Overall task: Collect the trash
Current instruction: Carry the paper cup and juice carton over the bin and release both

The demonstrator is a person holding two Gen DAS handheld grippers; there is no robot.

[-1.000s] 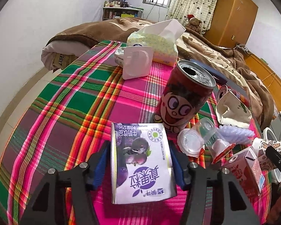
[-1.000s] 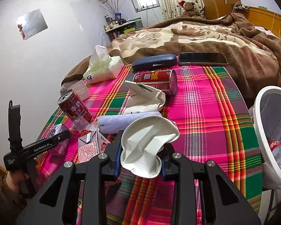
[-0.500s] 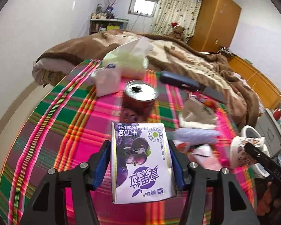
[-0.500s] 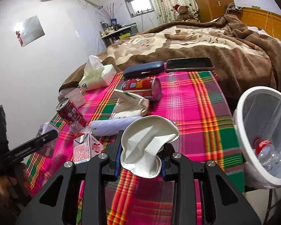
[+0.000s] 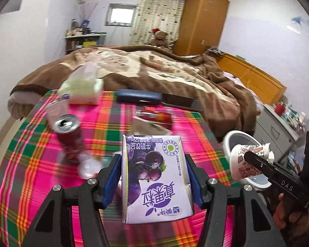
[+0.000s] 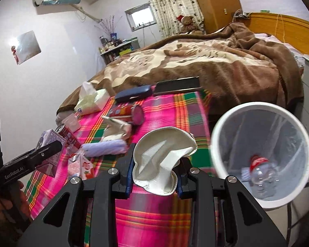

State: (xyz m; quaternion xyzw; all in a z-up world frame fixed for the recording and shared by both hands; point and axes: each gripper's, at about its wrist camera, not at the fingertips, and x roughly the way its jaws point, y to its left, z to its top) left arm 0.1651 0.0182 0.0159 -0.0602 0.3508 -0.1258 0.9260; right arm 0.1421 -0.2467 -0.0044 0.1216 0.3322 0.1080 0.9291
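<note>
The left claw [image 5: 153, 183] clamps a small purple-and-white cardboard milk carton [image 5: 154, 177] by its flat sides between blue pads; the carton's printed grapes and lettering read upside down, and it is held above the surface [image 5: 37, 164], which wears a glossy pink, green and orange plaid cloth. The right claw [image 6: 154, 173] pinches a crushed white paper cup [image 6: 162, 160], its smooth wall creased and folded inward, held just left of the round white waste bin [image 6: 218, 127]. The bin's pale mesh wall shows a clear plastic bottle with a red label [image 6: 259, 171] lying at the bottom. Behind the carton stand an opened dark-red metal can [image 5: 69, 135] and a blurred clear plastic lid [image 5: 88, 165]. Farther back a red can lies on its side [image 6: 126, 112], beside crumpled cream paper [image 6: 116, 126]. At the far edge sit a soft tissue pack [image 5: 82, 90] and a dark-blue hard case [image 5: 139, 96], then the brown fleece bed blanket [image 5: 154, 68].
</note>
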